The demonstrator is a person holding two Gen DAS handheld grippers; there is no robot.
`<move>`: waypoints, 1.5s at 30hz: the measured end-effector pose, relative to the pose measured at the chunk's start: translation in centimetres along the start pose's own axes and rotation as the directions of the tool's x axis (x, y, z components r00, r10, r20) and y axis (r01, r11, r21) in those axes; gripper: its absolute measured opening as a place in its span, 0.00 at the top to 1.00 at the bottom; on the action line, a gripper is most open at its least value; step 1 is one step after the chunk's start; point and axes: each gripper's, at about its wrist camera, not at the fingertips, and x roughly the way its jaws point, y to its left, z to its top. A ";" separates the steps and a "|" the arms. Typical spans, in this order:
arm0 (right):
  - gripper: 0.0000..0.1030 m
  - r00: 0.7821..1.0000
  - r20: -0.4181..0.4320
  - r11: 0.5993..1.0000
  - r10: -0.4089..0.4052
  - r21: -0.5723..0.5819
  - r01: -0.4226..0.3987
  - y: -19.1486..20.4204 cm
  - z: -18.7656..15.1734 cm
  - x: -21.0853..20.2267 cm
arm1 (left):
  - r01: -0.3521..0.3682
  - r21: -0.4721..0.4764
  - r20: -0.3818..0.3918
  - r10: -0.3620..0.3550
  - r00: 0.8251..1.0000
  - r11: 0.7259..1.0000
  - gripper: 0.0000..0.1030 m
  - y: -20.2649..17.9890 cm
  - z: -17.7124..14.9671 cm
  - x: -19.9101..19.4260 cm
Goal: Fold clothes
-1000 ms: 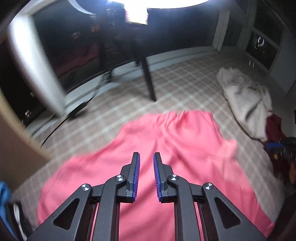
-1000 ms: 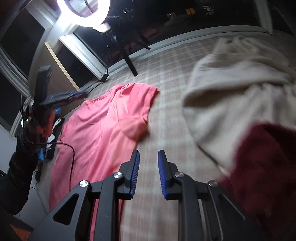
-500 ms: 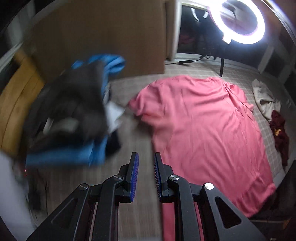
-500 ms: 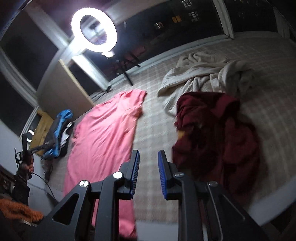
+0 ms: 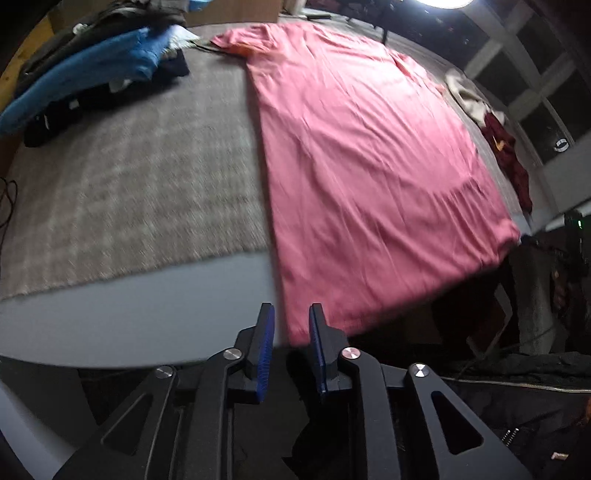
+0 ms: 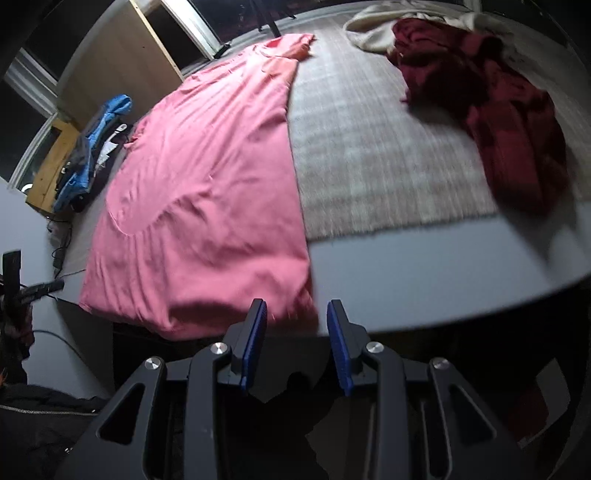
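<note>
A pink T-shirt (image 5: 362, 147) lies spread flat on a checked cloth over a grey table, its hem hanging slightly over the near edge. It also shows in the right wrist view (image 6: 207, 192). My left gripper (image 5: 291, 321) is open with a narrow gap, just at the shirt's near left hem corner, holding nothing. My right gripper (image 6: 295, 317) is open wider, just at the shirt's near right hem corner, holding nothing.
A blue and dark clothes pile (image 5: 92, 74) lies at the far left. A dark red garment (image 6: 498, 103) and a cream garment (image 6: 380, 29) lie at the right. The grey table edge (image 6: 424, 280) runs close in front. A wooden panel (image 6: 122, 62) stands behind.
Both grippers have swung down and back to the table's near edge, now at the shirt's hem corners. The right gripper's jaws have opened wider.
</note>
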 end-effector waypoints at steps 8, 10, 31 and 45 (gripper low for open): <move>0.67 1.000 0.012 1.000 0.002 -0.015 -0.002 0.1 -1.3 0.4 | 0.032 0.003 -0.007 -0.032 0.999 0.999 0.78 -0.5 -0.9 2.6; 0.66 1.000 0.012 1.000 0.008 -0.021 -0.007 0.1 -1.2 0.4 | 0.032 0.012 -0.017 -0.032 0.999 0.999 0.78 -0.8 -1.0 3.2; 0.95 0.999 -0.012 0.997 0.035 -0.071 -0.035 1.0 0.4 0.4 | 0.078 -0.048 0.030 -0.077 0.997 0.996 1.00 0.7 -1.9 3.1; 0.97 0.999 -0.034 0.995 0.031 -0.090 -0.034 1.6 0.7 -0.6 | 0.049 -0.056 0.032 -0.047 0.998 0.997 0.82 -0.6 -1.4 4.2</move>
